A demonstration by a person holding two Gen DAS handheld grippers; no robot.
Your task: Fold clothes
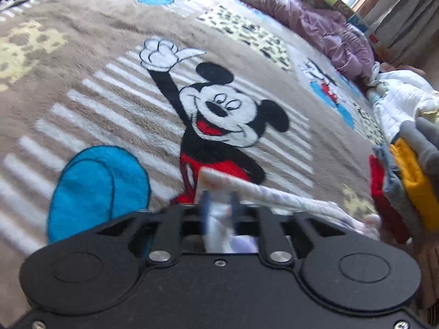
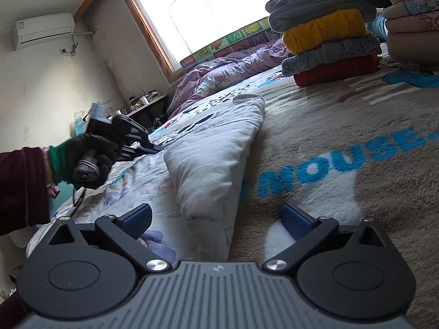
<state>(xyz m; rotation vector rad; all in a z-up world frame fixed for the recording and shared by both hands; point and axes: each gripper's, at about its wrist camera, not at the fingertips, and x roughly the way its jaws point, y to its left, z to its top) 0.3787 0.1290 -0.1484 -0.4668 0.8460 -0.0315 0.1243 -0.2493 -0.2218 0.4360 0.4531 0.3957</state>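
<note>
**Inspector:** Nearest first, then. Right gripper [image 2: 216, 219]?

**Assistant:** Jaws spread wide, nothing gripped. Its blue pads [image 2: 138, 216] stand either side of the near end of the white floral garment [image 2: 208, 159], clear of the cloth.

**Inspector:** Position of that garment?

**Assistant:** It lies on the beige cartoon blanket [image 2: 356, 142], one part folded into a long narrow wedge running away from the right gripper, the remainder spread flat to the left in the right wrist view.

**Inspector:** Left gripper [image 1: 219, 205]?

**Assistant:** Held in a black-gloved hand [image 2: 90, 156] with a green cuff and a dark red sleeve [image 2: 19, 189]. Its jaws stand partly apart, blurred, with white cloth between them; whether the pads press on it I cannot tell.

**Inspector:** Beyond?

**Assistant:** A stack of folded clothes [image 2: 326, 46] stands on the blanket: red at the bottom, then denim, yellow knit, grey on top. Farther off, a crumpled lilac duvet [image 2: 219, 74], a colourful alphabet mat [image 2: 233, 41] against the wall, a bright window [image 2: 208, 8], and an air conditioner [image 2: 42, 30] high on the wall.
</note>
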